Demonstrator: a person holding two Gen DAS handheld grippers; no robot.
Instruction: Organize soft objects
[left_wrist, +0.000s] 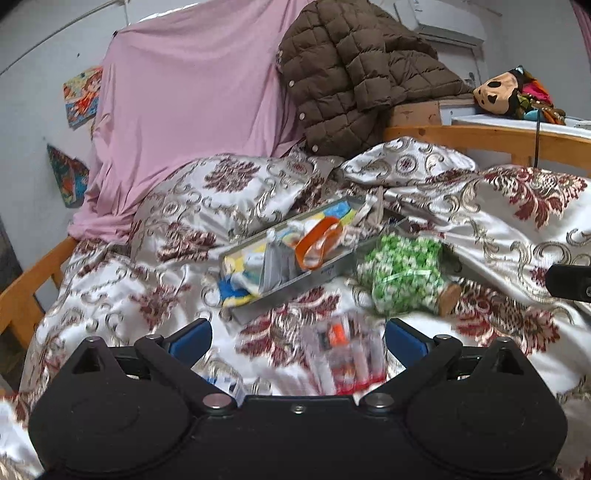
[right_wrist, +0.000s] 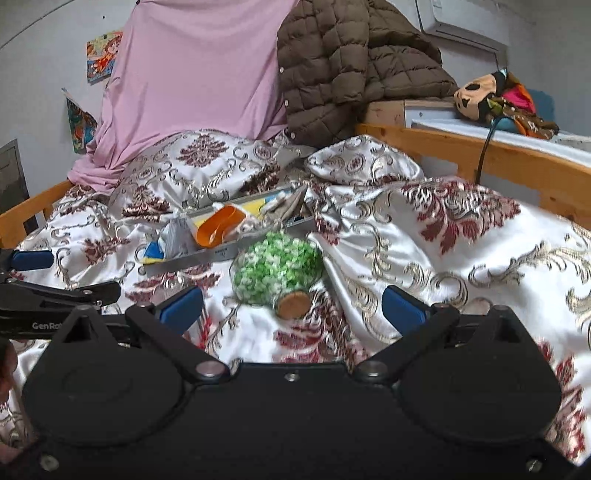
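Blue pads tip both pairs of tongs, and both stand spread wide with nothing between them. The left gripper (left_wrist: 298, 338) hovers low over the bedding at the bottom of its frame; between its pads, blurred by motion, lies a clear plastic packet (left_wrist: 341, 354) with red and orange marks, which the fingers do not touch. The right gripper (right_wrist: 291, 304) is likewise open above the quilt, and just beyond its gap, at centre frame, lies a green-and-white soft bundle (right_wrist: 277, 267) with a round tan end facing the camera.

Outward from there, behind the bundle and touching or nearly touching it, a shallow grey tray (left_wrist: 291, 291) sits tilted on the covers, holding an orange band (left_wrist: 317, 242), grey folded fabric and blue-and-yellow cloth that spills over its near end. All rests on a white satin quilt (left_wrist: 155, 266) with maroon and gold flourishes, rumpled over a wooden bed frame (right_wrist: 517, 162). At the upper left a pink sheet (left_wrist: 192, 92) drapes high; beside it, top centre, a brown quilted jacket (left_wrist: 351, 74) is heaped. At the upper right a plush toy with a tan face (left_wrist: 495, 92) lies on a white ledge. Colourful pictures hang on the grey wall at the left edge.

Only the left view shows the plastic packet. Only the right view shows the other gripper, at its left edge, and the bundle's tan end clearly.
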